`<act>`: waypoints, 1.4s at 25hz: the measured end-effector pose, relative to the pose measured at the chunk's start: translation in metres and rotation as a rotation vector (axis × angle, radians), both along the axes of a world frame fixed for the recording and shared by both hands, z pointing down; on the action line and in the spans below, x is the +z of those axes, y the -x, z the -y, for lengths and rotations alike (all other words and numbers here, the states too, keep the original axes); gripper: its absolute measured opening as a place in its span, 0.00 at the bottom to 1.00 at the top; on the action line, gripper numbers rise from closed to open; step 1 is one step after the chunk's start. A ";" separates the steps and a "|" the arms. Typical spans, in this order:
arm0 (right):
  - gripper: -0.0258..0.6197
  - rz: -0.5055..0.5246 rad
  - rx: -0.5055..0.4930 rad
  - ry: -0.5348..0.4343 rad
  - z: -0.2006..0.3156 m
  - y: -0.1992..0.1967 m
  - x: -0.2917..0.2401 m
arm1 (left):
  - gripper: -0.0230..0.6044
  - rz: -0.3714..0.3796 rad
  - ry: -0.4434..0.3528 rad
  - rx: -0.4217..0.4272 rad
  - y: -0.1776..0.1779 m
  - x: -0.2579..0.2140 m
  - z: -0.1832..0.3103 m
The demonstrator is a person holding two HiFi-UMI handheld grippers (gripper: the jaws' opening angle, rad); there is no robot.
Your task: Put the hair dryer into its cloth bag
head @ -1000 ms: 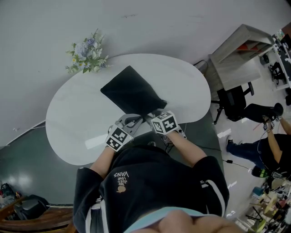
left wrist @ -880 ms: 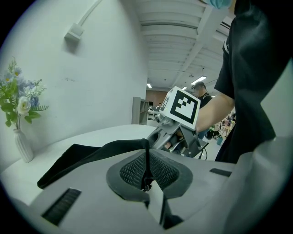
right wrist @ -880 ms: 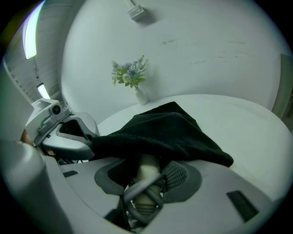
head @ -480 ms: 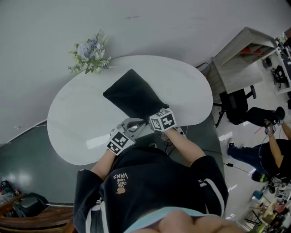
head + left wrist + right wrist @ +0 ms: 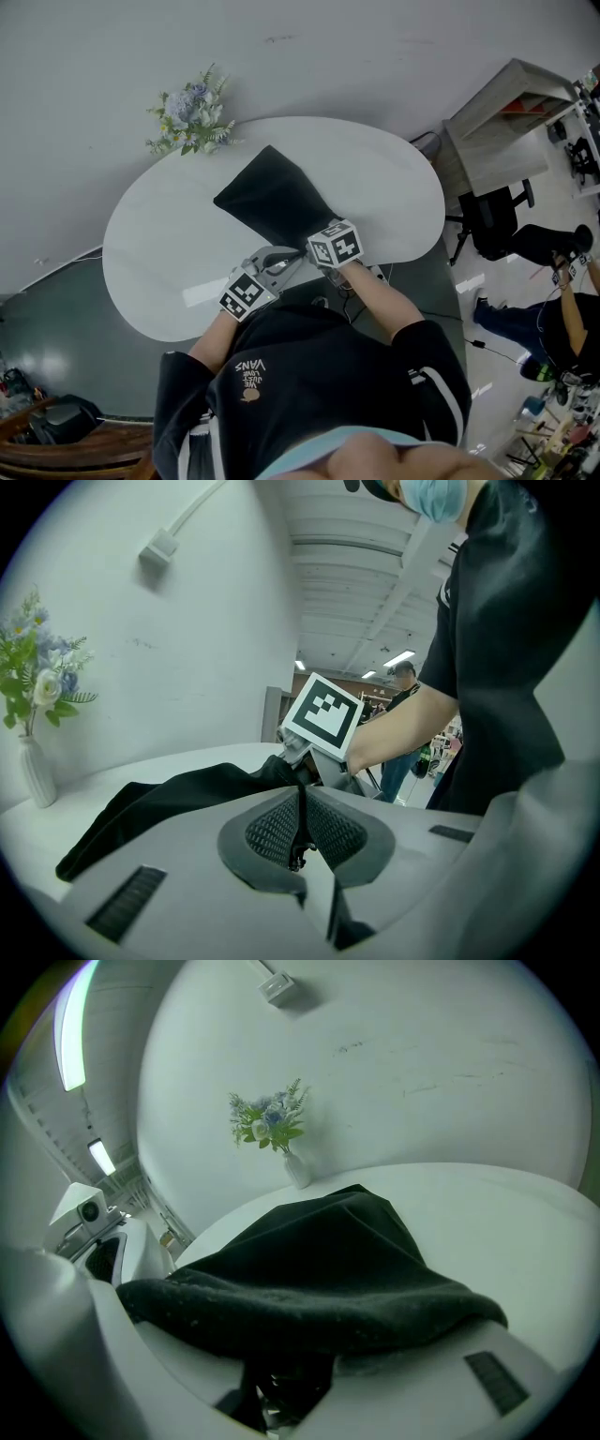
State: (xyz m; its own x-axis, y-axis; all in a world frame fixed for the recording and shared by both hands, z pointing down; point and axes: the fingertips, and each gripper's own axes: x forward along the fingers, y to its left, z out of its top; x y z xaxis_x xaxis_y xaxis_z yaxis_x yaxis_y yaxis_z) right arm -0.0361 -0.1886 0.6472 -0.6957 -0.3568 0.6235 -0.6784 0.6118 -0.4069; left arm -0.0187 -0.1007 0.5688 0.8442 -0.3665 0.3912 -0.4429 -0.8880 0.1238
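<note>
The black cloth bag [image 5: 275,200] lies on the white oval table [image 5: 384,178], its mouth towards me at the near edge. My left gripper [image 5: 274,259] is shut on a thin black strip at the bag's mouth [image 5: 299,808]. My right gripper [image 5: 319,246] stands with its jaws wide apart. The bag's hem [image 5: 319,1312] is draped over both of them. Its fingertips are hidden under the cloth. The gap beneath is dark, so I cannot tell whether the pads press on anything. No hair dryer shows in any view.
A vase of flowers [image 5: 192,117] stands at the table's far left edge by the wall. A desk [image 5: 502,117] and a dark chair [image 5: 487,211] stand to the right. A person [image 5: 558,314] sits beyond them. My right gripper's marker cube [image 5: 323,714] is close to the left jaws.
My right gripper has slid a little forward, further under the bag's mouth. The left gripper has kept its hold and its place.
</note>
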 end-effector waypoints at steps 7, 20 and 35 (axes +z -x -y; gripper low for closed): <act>0.34 -0.031 -0.089 -0.017 0.002 0.015 -0.002 | 0.09 -0.029 -0.015 0.059 -0.001 -0.007 -0.003; 0.34 -0.095 -0.168 -0.105 0.010 0.043 0.016 | 0.09 -0.008 0.037 0.011 0.022 0.010 -0.002; 0.34 0.011 -0.048 -0.125 0.014 0.021 0.008 | 0.10 -0.029 0.060 -0.031 0.021 0.021 -0.002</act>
